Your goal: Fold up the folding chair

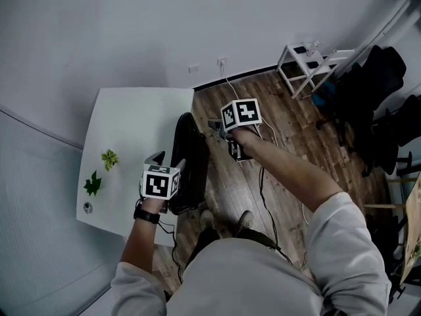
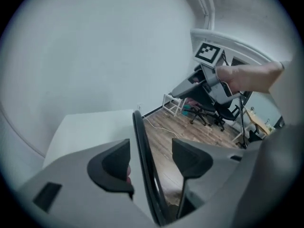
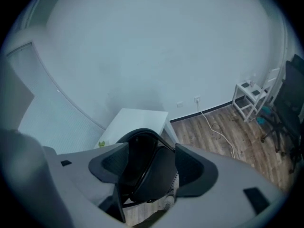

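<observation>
The black folding chair (image 1: 187, 166) stands folded flat and upright on the wood floor, against the white table's right edge. My left gripper (image 1: 166, 162) is at its near left side. In the left gripper view the chair's thin edge (image 2: 144, 170) runs between the open jaws, with a gap to each pad (image 2: 113, 167). My right gripper (image 1: 216, 125) hovers above and right of the chair's top, open and empty. In the right gripper view the chair (image 3: 149, 172) lies below and beyond the jaws (image 3: 148, 167).
A white table (image 1: 141, 127) carries two green leaf-shaped bits (image 1: 109, 158) near its left edge. A cable (image 1: 263, 199) trails over the floor. A white rack (image 1: 306, 64) and dark office chairs (image 1: 371, 104) stand at the right. My shoes (image 1: 227, 221) are below the chair.
</observation>
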### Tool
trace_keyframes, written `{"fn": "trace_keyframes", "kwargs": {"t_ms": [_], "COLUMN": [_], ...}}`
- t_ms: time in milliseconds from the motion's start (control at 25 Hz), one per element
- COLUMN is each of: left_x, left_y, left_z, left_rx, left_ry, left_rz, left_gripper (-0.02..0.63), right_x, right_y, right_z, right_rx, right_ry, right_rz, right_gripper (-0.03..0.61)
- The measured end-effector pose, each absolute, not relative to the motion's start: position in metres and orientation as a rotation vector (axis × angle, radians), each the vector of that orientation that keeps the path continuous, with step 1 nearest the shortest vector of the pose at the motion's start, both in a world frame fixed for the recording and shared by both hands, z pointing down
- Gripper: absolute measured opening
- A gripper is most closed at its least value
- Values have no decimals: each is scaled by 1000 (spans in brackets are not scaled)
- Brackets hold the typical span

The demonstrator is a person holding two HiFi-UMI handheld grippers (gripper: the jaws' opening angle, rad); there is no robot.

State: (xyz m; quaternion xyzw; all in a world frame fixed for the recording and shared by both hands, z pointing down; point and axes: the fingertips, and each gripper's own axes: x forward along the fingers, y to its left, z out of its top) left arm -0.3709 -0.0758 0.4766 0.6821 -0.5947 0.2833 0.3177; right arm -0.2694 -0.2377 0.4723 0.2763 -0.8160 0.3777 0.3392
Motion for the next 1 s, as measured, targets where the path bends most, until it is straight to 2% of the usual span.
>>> {"fn": "trace_keyframes", "kwargs": {"t_ms": [480, 1000], "left_x": [-252, -115], "left_y": [-123, -116], "left_z": [391, 309], "left_rx": [2056, 2419], "left_ry": [-1590, -1564], "left_rz": [679, 479], "left_gripper": [281, 237], "right_x": [-55, 90], "right_y": [-222, -144], "right_z": [384, 298], "right_rx": [996, 1230], "right_ry": [-2331, -2569], "right_rz": [676, 170], "right_gripper": [310, 195]}}
